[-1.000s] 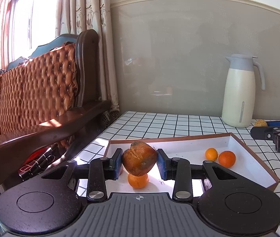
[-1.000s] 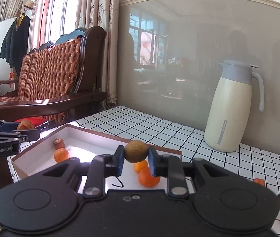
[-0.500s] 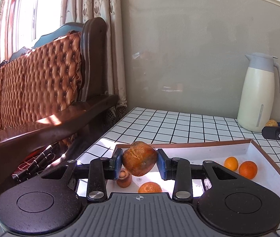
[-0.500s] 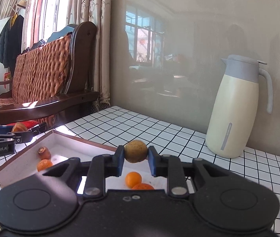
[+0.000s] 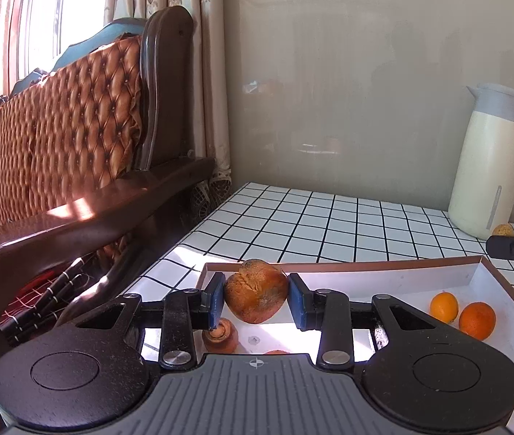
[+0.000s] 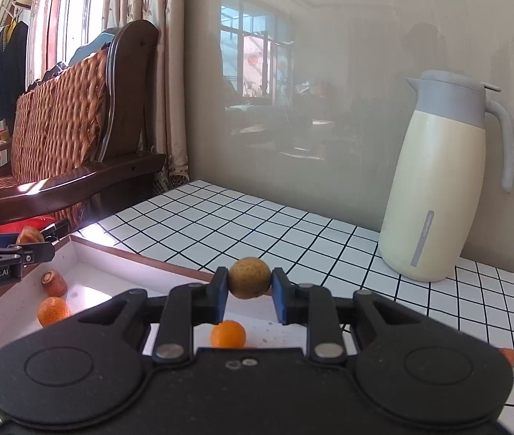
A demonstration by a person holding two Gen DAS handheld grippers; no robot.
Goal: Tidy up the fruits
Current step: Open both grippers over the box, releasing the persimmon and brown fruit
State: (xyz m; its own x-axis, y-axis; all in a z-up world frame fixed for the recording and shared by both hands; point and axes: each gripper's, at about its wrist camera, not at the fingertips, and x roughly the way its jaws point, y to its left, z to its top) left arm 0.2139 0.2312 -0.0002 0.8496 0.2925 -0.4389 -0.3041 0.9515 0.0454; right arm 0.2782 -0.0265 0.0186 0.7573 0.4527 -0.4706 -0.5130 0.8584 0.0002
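While your left gripper [image 5: 256, 299] clamps the wrinkled brown fruit [image 5: 256, 296] and your right gripper [image 6: 249, 286] pinches the small tan fruit [image 6: 249, 277], releasing either beyond the white tray's [image 5: 402, 278] far rim would send it rolling across the checked tablecloth [image 5: 329, 224].

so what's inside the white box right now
Inside the box: two oranges at the right end, a brown stemmed fruit and another orange at the left, one more mid-tray. The claw bodies cover the near floor.
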